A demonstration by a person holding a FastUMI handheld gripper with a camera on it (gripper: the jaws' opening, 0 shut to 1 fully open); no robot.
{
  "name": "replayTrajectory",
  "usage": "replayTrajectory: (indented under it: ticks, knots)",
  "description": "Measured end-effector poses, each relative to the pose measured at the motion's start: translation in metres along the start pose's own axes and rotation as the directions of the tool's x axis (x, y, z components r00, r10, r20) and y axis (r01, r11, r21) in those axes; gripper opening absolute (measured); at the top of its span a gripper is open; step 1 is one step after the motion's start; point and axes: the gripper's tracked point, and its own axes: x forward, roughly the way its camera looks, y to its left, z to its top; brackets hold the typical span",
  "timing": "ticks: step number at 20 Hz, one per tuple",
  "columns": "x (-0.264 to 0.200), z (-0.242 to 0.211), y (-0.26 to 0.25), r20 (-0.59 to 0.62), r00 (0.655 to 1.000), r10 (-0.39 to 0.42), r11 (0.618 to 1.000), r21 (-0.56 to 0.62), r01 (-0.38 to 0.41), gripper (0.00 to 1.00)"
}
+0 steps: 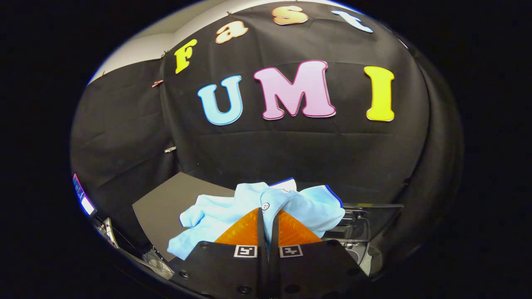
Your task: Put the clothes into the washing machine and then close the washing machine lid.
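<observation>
In your gripper view, the gripper point(268, 216) has its two fingers drawn almost together, with only a thin slit between them. A fold of the light blue shirt point(232, 211) sits in that slit, right where the button placket and a small white button point(265, 206) lie, so you have the cloth pinched between both fingers.

Taking the shirt as your landmark: it hangs bunched from the fingertips and spreads to both sides of them. One sleeve trails down and off to the left of the fingers. The collar, edged with a dark blue stripe, rises just beyond the tips, and another blue-trimmed hem bulges to the right.

Behind and left of the shirt lies a flat dark board point(166, 203), and the trailing sleeve overlaps its near edge. Whether the cloth rests on it or hangs clear of it, you cannot tell.

Just right of the shirt, partly covered by its right hem, you see the washing machine point(353, 232). Its transparent lid point(380, 214) looks raised, with grey parts showing through. None of the shirt can be seen inside the machine.

Behind the shirt hangs the black cloth wall point(299, 149). Far left of the shirt, a small lit screen point(84, 199) shows beside some clutter.
</observation>
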Motion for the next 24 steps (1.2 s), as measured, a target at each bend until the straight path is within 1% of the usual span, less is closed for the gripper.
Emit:
replayTrajectory:
  ticks: [2,4,8,11,13,16,20,22,23,24]
  knots:
    - [-0.005,-0.001,-0.019,-0.004,1.0,-0.025,1.0,0.005,0.025,0.05]
    - [-0.005,-0.008,-0.035,-0.006,0.998,-0.056,0.998,-0.02,0.056,0.05]
    - [0.009,-0.045,-0.052,-0.068,0.994,-0.09,0.995,-0.036,0.088,0.05]
    - [0.015,-0.073,-0.066,-0.104,0.986,-0.128,0.99,-0.07,0.121,0.05]
    - [0.018,-0.096,-0.075,-0.146,0.979,-0.14,0.989,-0.062,0.132,0.05]
    - [0.026,-0.137,-0.087,-0.227,0.959,-0.17,0.985,-0.065,0.16,0.05]
    - [0.039,-0.195,-0.091,-0.333,0.923,-0.194,0.98,-0.103,0.169,0.05]
    - [0.049,-0.207,-0.094,-0.339,0.917,-0.209,0.976,-0.135,0.173,0.05]
    - [0.052,-0.212,-0.098,-0.337,0.912,-0.234,0.969,-0.155,0.192,0.05]
    - [0.054,-0.218,-0.099,-0.337,0.909,-0.246,0.967,-0.146,0.208,0.05]
